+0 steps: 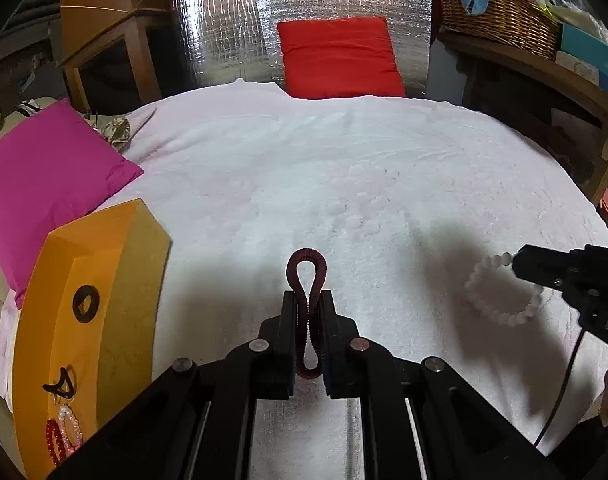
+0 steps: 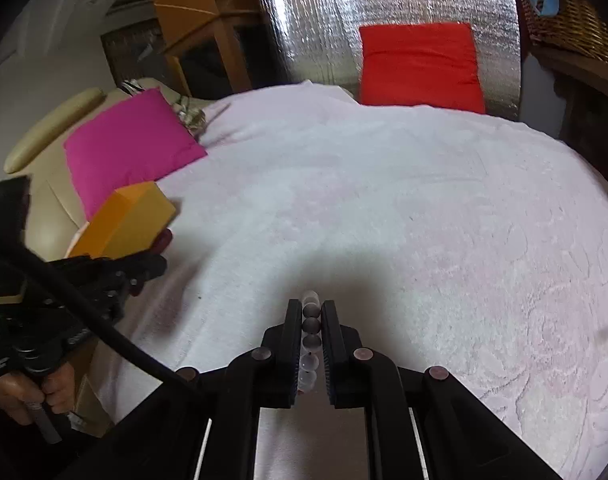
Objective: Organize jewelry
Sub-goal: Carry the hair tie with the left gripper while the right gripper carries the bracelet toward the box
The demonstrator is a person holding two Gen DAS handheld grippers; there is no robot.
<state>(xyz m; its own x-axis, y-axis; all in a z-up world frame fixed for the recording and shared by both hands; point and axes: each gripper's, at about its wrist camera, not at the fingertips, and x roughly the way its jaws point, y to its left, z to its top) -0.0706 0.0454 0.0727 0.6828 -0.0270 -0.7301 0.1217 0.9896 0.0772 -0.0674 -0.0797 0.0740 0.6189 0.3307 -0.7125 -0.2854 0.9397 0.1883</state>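
Observation:
My left gripper (image 1: 308, 300) is shut on a dark red ribbed bracelet (image 1: 307, 266), pinched into a loop above the white blanket (image 1: 343, 168). My right gripper (image 2: 311, 307) is shut on a white bead bracelet (image 2: 311, 328); in the left wrist view the bead bracelet (image 1: 491, 312) hangs from the right gripper (image 1: 519, 264) at the right. An orange box (image 1: 84, 320) stands at the left, with red and pink bracelets (image 1: 62, 436) and black items inside. The box also shows in the right wrist view (image 2: 124, 220), beside the left gripper (image 2: 156, 264).
A magenta cushion (image 1: 48, 176) lies at the left behind the box. A red cushion (image 1: 339, 56) leans on a silver foil panel (image 1: 224, 20) at the back. A wicker basket (image 1: 499, 12) sits on a wooden shelf at the right.

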